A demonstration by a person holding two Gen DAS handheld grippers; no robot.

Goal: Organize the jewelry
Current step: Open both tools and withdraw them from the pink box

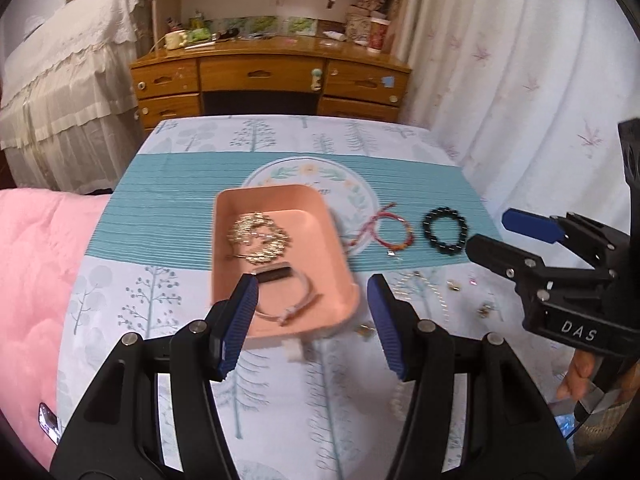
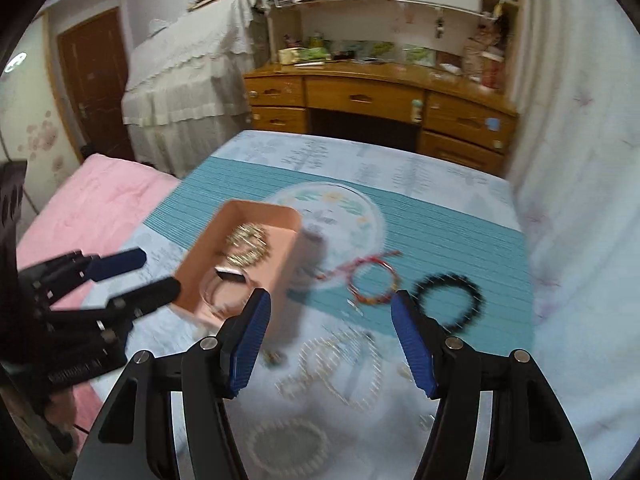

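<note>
- Pink tray (image 1: 316, 216) sits mid-table, straddling the near edge of the teal placemat (image 1: 168, 216). We read it as the collection point.
- In the tray: gold chain pile (image 1: 258, 238) toward 11 o'clock, pink-strap watch (image 1: 286, 292) toward 6 o'clock. Two pieces done, as far as we can judge.
- Still out, at 3 o'clock of the tray on the placemat: red cord bracelet (image 1: 386, 232), then black bead bracelet (image 1: 445, 231) just beyond it.
- Nearer us, off the mat: beaded chain necklace (image 2: 340, 372), pearl bracelet (image 2: 288, 448) at 6 o'clock of it, a few small earring-like bits (image 1: 454, 286), too small to identify.
- So we're under halfway; most pieces are left.
- Left gripper (image 1: 310, 312): jaws spread wide, empty, hovering over the tray's near end, watch between the fingers in view.
- Right gripper (image 2: 328, 320): jaws apart, empty, above the loose pieces, red cord bracelet between its tips in view.
- Right wrist view is motion-blurred, so we can't call contact there.
- Our guess: the red cord bracelet or the beaded chain goes next.
</note>
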